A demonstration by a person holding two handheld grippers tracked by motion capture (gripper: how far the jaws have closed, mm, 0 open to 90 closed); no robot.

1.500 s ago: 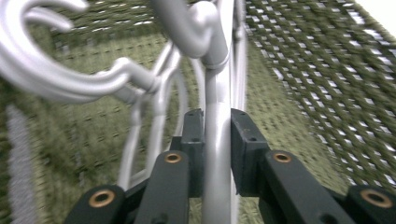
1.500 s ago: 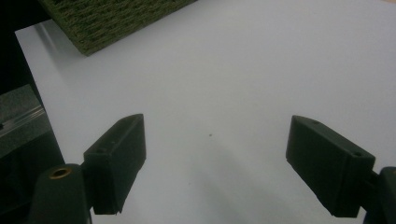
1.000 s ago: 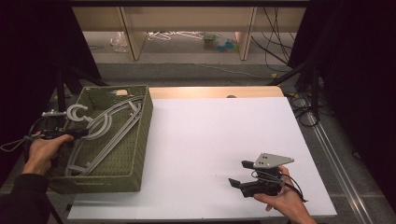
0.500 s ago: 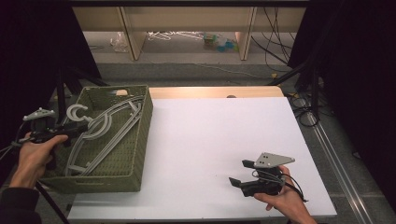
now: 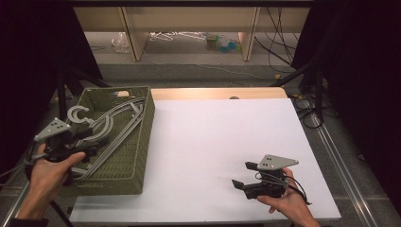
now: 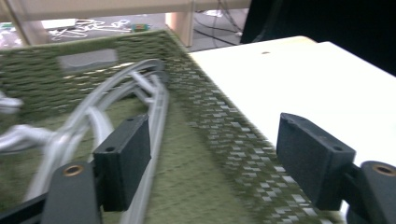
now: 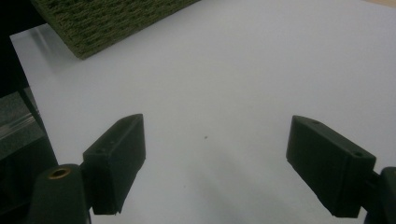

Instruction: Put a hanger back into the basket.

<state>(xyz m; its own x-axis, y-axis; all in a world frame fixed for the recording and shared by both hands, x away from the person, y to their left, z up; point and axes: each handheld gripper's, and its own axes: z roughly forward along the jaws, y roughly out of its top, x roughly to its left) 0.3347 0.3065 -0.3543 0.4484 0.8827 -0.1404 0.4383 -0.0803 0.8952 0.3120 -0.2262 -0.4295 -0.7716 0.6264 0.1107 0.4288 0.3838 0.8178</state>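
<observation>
No text, label, brand, number or sign can be read anywhere: not on the green woven basket (image 5: 126, 161), the grey hangers (image 5: 109, 128) inside it, or the white worktop (image 5: 222, 137) beside it.

A lab-like recording space: black curtains (image 5: 28, 52), trailing floor cables (image 5: 283, 33), white-topped table (image 5: 222, 142).

Grey hangers (image 5: 111, 127) lie in the green basket (image 5: 142, 142).
</observation>
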